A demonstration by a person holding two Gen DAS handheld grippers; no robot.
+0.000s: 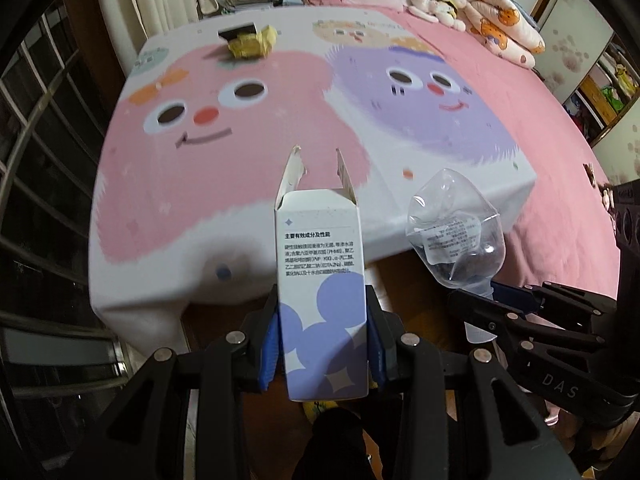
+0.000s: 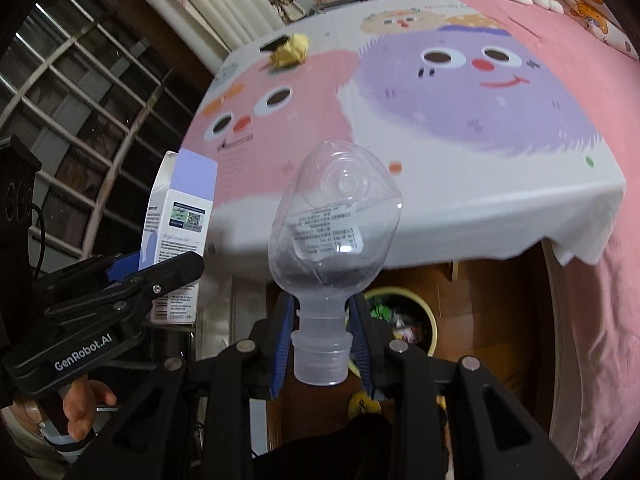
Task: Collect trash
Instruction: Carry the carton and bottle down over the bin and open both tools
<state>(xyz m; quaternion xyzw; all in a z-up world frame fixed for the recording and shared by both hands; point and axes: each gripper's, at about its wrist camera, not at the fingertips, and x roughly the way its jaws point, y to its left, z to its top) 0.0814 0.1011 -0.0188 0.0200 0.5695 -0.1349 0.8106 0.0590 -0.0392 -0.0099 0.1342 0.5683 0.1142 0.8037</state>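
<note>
Left gripper (image 1: 322, 344) was clamped on an opened carton (image 1: 320, 280); right gripper (image 2: 322, 340) pinched a clear bottle (image 2: 334, 220) at its neck, both off the bed (image 1: 560, 160). Bin (image 2: 430, 312) below. Crumpled yellow wad (image 1: 252, 42) remained uncollected; roughly two-thirds done.

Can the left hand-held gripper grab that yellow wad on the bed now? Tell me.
Probably not. The left hand-held gripper is shut on the box, so it has no free jaws, and the yellow wad lies far across the bed.
</note>
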